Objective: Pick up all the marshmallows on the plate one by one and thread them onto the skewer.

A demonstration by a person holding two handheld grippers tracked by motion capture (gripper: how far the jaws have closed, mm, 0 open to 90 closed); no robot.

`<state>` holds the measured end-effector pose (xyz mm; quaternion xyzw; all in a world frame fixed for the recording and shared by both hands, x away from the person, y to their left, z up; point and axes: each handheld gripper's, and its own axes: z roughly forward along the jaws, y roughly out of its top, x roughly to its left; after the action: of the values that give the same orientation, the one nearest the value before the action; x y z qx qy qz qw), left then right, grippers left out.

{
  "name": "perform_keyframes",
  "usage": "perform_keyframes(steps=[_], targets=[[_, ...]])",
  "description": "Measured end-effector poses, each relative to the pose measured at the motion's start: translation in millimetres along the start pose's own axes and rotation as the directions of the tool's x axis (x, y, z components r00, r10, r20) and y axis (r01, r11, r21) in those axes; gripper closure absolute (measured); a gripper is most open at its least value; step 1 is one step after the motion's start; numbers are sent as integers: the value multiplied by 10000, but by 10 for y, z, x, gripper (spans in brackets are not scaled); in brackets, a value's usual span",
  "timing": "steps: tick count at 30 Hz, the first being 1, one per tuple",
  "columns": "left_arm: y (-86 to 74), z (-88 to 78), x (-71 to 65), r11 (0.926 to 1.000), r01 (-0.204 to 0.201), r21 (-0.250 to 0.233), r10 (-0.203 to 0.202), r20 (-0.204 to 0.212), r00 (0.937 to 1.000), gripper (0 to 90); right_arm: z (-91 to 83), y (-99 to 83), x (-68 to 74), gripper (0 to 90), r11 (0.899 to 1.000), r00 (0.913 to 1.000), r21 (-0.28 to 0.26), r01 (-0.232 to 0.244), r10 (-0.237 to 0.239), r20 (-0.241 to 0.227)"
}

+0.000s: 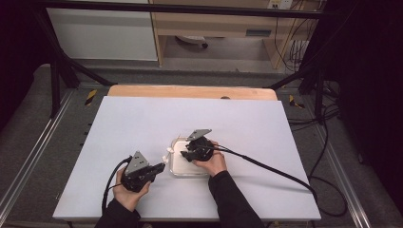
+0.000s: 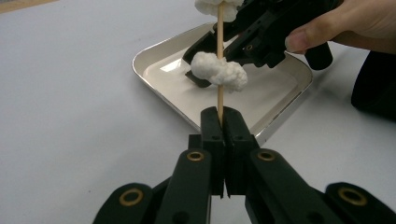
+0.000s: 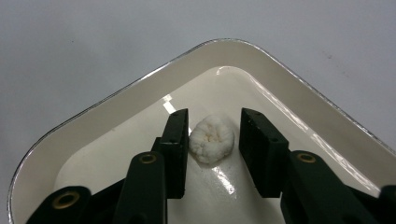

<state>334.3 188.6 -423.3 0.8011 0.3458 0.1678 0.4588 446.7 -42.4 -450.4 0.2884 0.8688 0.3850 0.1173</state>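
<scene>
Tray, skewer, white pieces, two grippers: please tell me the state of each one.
Tray: flat on the table, one white piece inside.
Skewer: upright, two white pieces threaded on it.
Loose white piece: lying in the tray, between the right jaws.
Left gripper: shut on the skewer.
Right gripper: jaws around the loose piece, small gap on one side.

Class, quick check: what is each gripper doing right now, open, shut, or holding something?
Left gripper: shut on the wooden skewer, which carries white pieces.
Right gripper: open over the tray, jaws either side of a white piece, with a gap on one side.
</scene>
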Motion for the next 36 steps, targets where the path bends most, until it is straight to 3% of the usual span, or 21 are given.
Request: perform_keyframes(steps=[14,24,36], targets=[[-1,4,-6,10000,-35,13,35,11,10000,889,-33,6,3,729,9999,9999,-119,-95,97,141],[-1,4,-18,10000,-57,-10,57,34,10000,889,-358,140,2,739,9957,9997,-895,-240,240,-13],[2,9,-34,9999,-146,-11,146,118,9998,889,-719,180,-50,745,9803,9968,-1834,-729,654,-470]])
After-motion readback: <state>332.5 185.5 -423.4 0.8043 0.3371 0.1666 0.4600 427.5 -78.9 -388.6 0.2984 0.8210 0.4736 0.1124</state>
